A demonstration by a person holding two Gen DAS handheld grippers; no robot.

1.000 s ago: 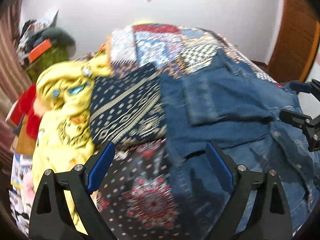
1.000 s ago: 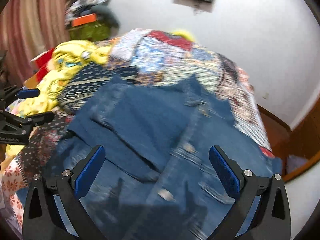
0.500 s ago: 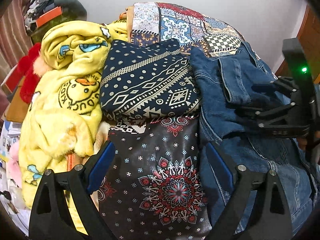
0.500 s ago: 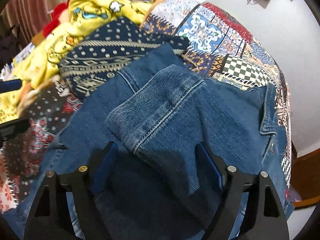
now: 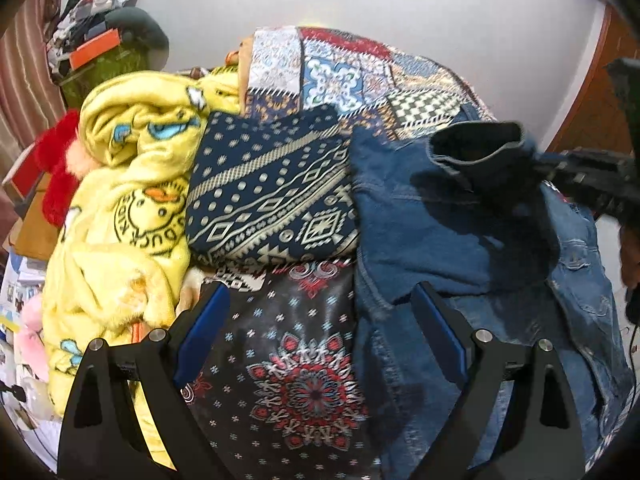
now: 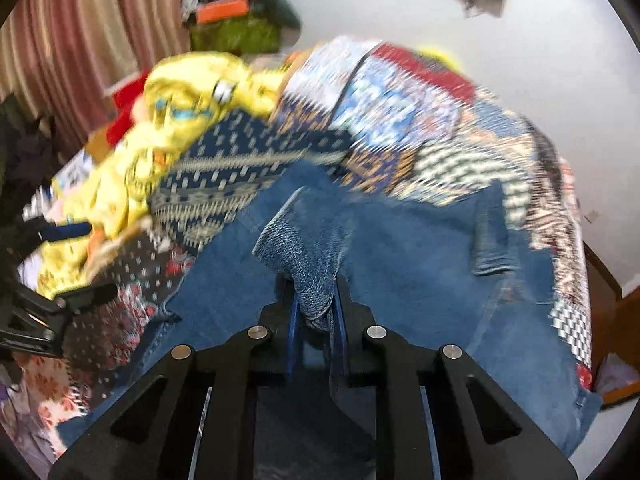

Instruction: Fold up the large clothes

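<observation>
A blue denim jacket [image 5: 448, 236] lies spread on the bed at the right; it also fills the middle of the right wrist view [image 6: 400, 264]. My right gripper [image 6: 314, 304] is shut on the jacket's sleeve cuff [image 6: 308, 256] and holds it lifted above the jacket. In the left wrist view that cuff [image 5: 480, 148] hangs raised at the upper right, with the right gripper's black body [image 5: 596, 180] behind it. My left gripper [image 5: 320, 336] is open and empty, low over a dark patterned cloth [image 5: 296, 364], just left of the jacket's edge.
A folded navy patterned cloth [image 5: 272, 196] lies beside the jacket. A yellow fleece blanket [image 5: 120, 208] is heaped at the left. A patchwork bedcover [image 5: 352, 76] runs to the white wall. Clutter and a curtain [image 6: 80, 40] stand at the far left, a wooden door [image 5: 592, 92] at the right.
My right gripper has shut on the sleeve cuff and lifted it off the jacket. My left gripper stays open in about the same place.
</observation>
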